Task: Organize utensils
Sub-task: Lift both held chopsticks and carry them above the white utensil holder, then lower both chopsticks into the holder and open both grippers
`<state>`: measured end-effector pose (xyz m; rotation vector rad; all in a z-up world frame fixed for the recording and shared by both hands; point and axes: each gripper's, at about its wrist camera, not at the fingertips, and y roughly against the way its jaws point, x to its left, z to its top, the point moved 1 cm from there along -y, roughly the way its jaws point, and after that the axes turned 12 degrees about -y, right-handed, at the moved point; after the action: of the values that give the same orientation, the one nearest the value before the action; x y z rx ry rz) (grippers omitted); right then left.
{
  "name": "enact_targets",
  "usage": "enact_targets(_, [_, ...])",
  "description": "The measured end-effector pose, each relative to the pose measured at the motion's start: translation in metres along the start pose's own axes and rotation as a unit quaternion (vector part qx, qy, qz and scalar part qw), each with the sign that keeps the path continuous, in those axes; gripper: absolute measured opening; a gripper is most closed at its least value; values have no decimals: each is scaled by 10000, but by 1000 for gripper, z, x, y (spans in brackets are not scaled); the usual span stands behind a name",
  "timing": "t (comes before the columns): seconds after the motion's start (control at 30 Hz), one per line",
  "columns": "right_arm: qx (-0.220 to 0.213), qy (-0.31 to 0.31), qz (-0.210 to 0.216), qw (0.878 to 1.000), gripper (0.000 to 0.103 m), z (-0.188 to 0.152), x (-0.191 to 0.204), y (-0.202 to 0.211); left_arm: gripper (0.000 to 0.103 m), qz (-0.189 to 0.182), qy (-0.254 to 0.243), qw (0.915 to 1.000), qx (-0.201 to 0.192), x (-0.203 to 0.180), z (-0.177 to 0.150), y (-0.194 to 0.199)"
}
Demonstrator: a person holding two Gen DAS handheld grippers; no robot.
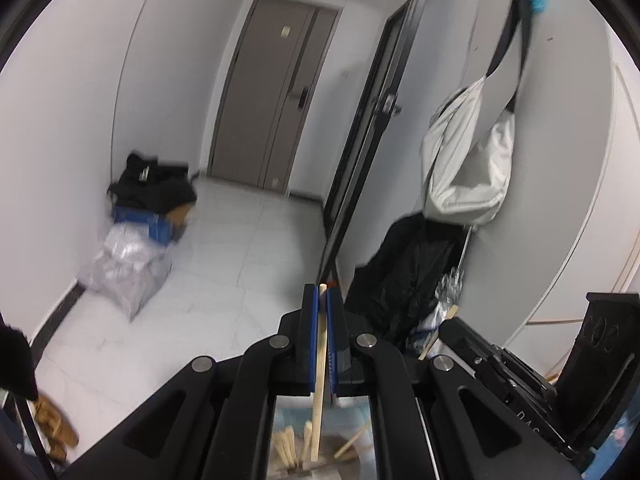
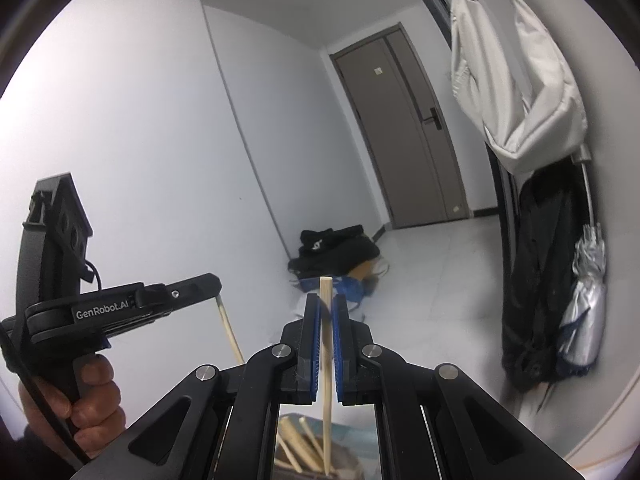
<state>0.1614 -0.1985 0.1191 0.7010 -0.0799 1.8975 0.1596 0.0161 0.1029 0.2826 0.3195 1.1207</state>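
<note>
In the left wrist view my left gripper is shut on a pale wooden chopstick, which stands nearly upright between the blue pads. In the right wrist view my right gripper is likewise shut on a second wooden chopstick, whose top pokes out above the fingertips. The left gripper shows at the left of that view, held by a hand, its chopstick slanting down. The right gripper appears at the right of the left wrist view. Several wooden utensils lie in a container below both grippers, mostly hidden.
Both grippers are raised and point into a hallway with a brown door and a white tiled floor. Bags are piled by the left wall. On the right wall hang a white bag, a black coat and a silver umbrella.
</note>
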Motion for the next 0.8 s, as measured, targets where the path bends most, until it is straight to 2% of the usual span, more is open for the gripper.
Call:
enact_targets(0.1, [-20, 142, -58, 9999, 5, -5, -1, -7, 1, 45, -170, 9998, -62, 0, -10, -4])
enact_targets(0.2, [-41, 330, -71, 9994, 5, -13, 1, -9, 1, -59, -286, 9995, -79, -2, -19, -7])
enact_targets(0.3, [-45, 537, -56, 9985, 5, -22, 4, -9, 1, -195, -224, 9996, -17, -1, -23, -11])
enact_targets(0.4, [16, 662, -63, 9978, 5, -32, 6, -10, 1, -145, -248, 9996, 66, -1, -25, -13])
enact_targets(0.67, [188, 673, -81, 9975, 5, -47, 4, -11, 1, -172, -311, 9991, 248, -4, -34, -13])
enact_targets(0.8, [322, 615, -50, 9976, 5, -50, -1, -12, 1, -297, -439, 9979, 361, -8, -42, -10])
